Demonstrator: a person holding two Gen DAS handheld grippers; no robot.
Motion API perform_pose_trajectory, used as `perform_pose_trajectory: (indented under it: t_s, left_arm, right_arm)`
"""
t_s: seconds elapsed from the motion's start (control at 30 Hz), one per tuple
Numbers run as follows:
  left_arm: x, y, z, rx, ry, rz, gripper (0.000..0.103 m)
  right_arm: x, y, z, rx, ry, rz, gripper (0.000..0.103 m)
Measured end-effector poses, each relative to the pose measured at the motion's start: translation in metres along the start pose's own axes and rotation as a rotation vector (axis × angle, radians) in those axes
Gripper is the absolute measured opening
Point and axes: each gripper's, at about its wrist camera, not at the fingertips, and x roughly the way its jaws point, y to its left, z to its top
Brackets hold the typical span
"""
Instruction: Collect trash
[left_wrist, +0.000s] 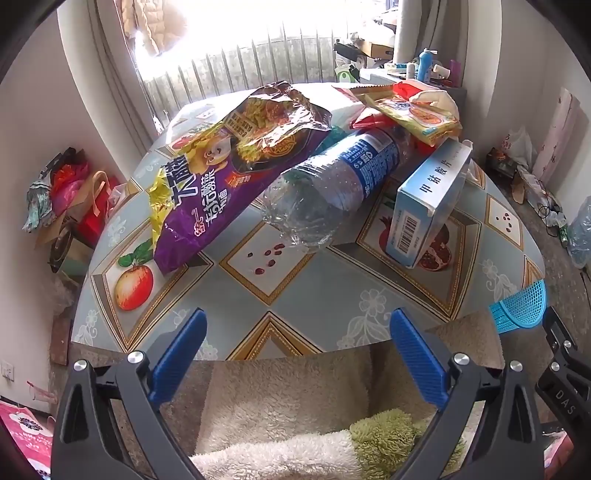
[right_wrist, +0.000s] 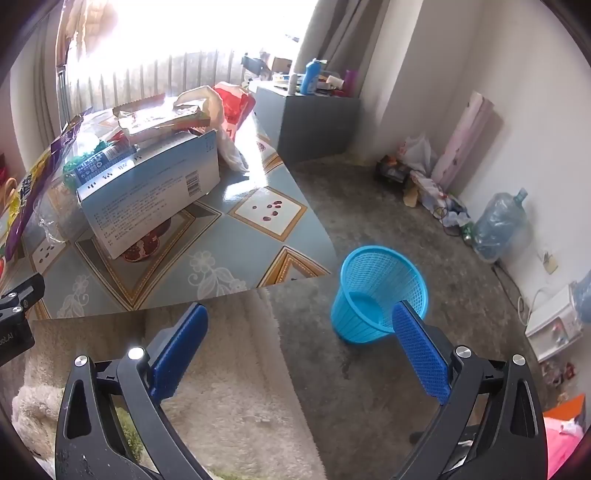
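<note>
Both tools stood fully open and empty, angled down over the near edge of the bench (left_wrist: 207, 295). The left tool (left_wrist: 295, 354) faced a heap of trash farther back on the bench: a purple snack bag (left_wrist: 221, 173) lying partly over a crushed plastic bottle (left_wrist: 332, 184), with a blue carton (left_wrist: 424, 206) propped beside them and more wrappers (left_wrist: 413, 110) stacked behind. The right tool (right_wrist: 299, 343) looked toward the blue mesh bin (right_wrist: 380, 291), which stood on the floor just off the bench corner.

Recommended procedure: take the topmost loose item first, probably the snack bag, gripping a free edge. Pulling the bottle first would likely topple the heap. Carry each item over the bin rim before release.
</note>
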Motion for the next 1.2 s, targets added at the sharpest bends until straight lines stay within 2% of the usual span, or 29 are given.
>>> perform_pose_trajectory:
  t_s: [1.2]
  left_arm:
    - [0.0017, 0.0057, -0.0008, -0.005, -0.009, 0.014, 0.097]
  right_arm:
    - [-0.0094, -0.0033, 0.0002, -0.022, -0.020, -0.014, 0.095]
